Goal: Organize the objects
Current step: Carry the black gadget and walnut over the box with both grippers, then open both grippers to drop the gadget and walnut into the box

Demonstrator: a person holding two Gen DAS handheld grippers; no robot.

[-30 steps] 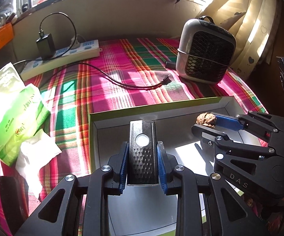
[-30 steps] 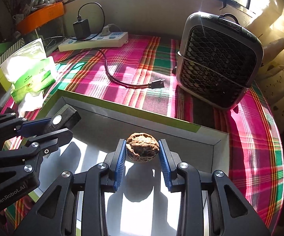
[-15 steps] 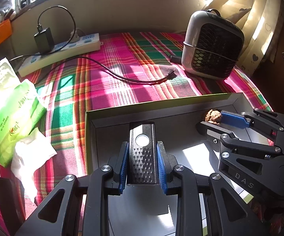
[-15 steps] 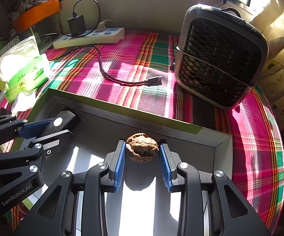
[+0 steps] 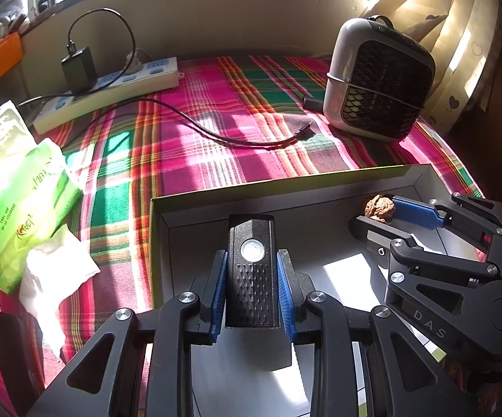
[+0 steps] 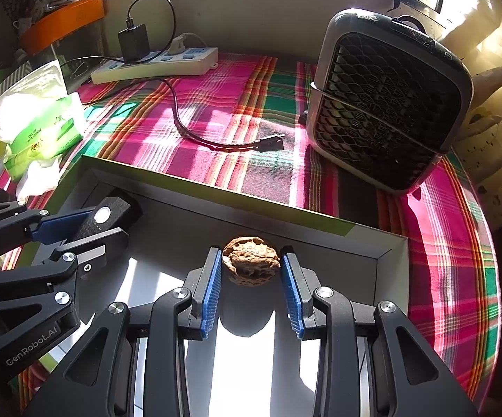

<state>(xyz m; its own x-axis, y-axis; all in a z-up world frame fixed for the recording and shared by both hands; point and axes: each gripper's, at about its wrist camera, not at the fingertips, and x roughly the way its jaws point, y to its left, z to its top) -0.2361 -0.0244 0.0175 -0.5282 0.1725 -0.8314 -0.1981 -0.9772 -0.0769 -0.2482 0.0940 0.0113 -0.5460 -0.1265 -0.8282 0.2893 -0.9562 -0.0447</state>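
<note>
The left gripper (image 5: pixel 251 271) is clamping a black rectangular plastic device (image 5: pixel 251 267) over the grey shallow cardboard box (image 5: pixel 285 187). Beside it, the right gripper (image 6: pixel 252 274) is pinching a wrinkled brown walnut (image 6: pixel 251 259) inside the same box.

Harsh window sunlight, deep shadows, fisheye-warped edges.

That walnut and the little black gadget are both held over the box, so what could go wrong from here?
The walnut is round and sits at the very tips of the right gripper, so it might slip out or roll once released in the box. The black device in the left gripper is tilted nose-down near the box's back wall and could knock it. The two grippers are close together over the box and could bump.
</note>
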